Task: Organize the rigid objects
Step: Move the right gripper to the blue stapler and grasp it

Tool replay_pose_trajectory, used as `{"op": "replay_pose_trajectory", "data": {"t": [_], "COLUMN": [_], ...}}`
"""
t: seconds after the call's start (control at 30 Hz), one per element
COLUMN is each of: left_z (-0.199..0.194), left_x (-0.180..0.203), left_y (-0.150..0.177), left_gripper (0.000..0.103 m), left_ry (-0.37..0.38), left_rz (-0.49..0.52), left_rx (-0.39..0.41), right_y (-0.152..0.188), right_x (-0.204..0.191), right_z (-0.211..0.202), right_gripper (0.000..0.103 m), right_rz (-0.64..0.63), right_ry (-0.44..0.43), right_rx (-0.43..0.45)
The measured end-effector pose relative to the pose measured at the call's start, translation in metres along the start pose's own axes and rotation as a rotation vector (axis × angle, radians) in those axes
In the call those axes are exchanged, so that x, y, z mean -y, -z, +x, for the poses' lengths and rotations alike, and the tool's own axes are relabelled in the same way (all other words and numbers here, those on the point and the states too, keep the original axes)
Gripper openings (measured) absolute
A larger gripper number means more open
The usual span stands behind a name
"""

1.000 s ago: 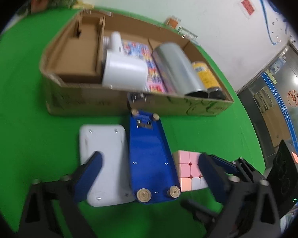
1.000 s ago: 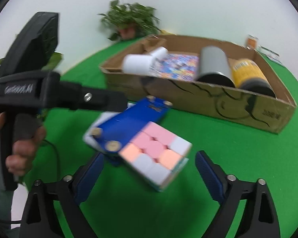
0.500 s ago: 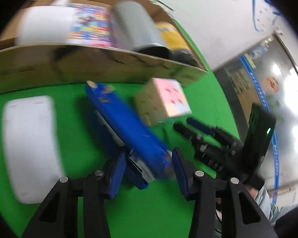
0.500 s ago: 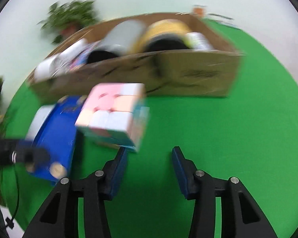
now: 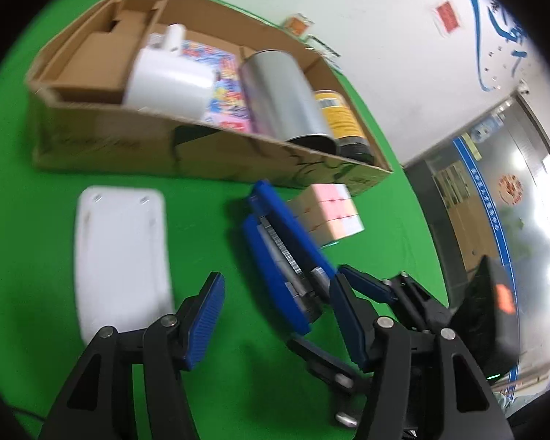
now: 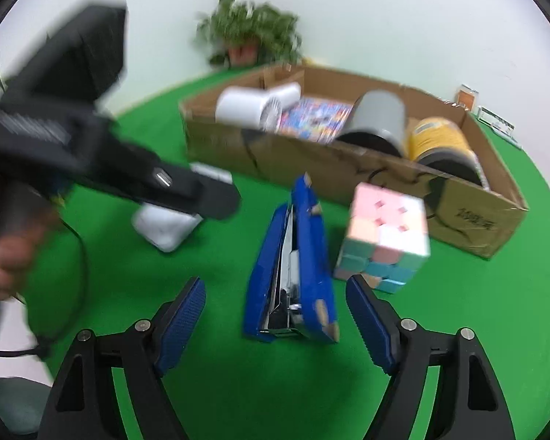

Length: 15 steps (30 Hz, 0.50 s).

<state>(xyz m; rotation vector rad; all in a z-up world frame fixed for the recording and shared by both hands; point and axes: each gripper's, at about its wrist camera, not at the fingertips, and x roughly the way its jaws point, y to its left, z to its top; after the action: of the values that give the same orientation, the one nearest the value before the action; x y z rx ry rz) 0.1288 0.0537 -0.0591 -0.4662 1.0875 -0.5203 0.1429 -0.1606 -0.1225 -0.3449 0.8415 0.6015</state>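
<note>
On the green table (image 6: 458,330), in front of the cardboard box (image 6: 348,168), a blue stapler (image 6: 293,267) lies on its side, beside a pastel cube (image 6: 385,234). Both grippers, left (image 5: 275,315) and right (image 6: 275,315), have just been opening; their jaws stand apart, empty, just short of the stapler's near end.

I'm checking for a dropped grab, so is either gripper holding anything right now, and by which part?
Nothing is held. The left gripper and right gripper, jaws just reopening, stand open around the blue metal stapler, which rests on the green cloth.

Bright, even light; fisheye-warped edges, perhaps slight motion blur.
</note>
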Motion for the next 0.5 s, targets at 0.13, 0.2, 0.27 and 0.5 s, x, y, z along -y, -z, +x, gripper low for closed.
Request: {"op": "replay_pose_trajectory", "data": {"t": [0.13, 0.2, 0.27, 0.5], "left_z": [-0.003, -0.004, -0.007, 0.005], "left_x": [-0.008, -0.010, -0.015, -0.006], "left_y": [0.008, 0.011, 0.014, 0.017], "left_gripper": [0.058, 0.058, 0.059, 0.059], "left_ry": [-0.003, 0.000, 0.015, 0.073], "left_rz": [-0.002, 0.002, -0.001, -0.003], "left_rx": [-0.001, -0.002, -0.005, -0.034], "right_y": [0.002, 0.003, 0.006, 0.055], "right_x": [-0.013, -0.008, 0.011, 0.052], "right_z": [0.019, 0.014, 0.007, 0.014], "right_gripper": [0.048, 0.048, 0.047, 0.048], "right_rz": [-0.024, 0.035, 0.213, 0.745], "right_ry": [0.078, 0.030, -0.129, -0.670], "right_rx": [-0.051, -0.057, -0.057, -0.080]}}
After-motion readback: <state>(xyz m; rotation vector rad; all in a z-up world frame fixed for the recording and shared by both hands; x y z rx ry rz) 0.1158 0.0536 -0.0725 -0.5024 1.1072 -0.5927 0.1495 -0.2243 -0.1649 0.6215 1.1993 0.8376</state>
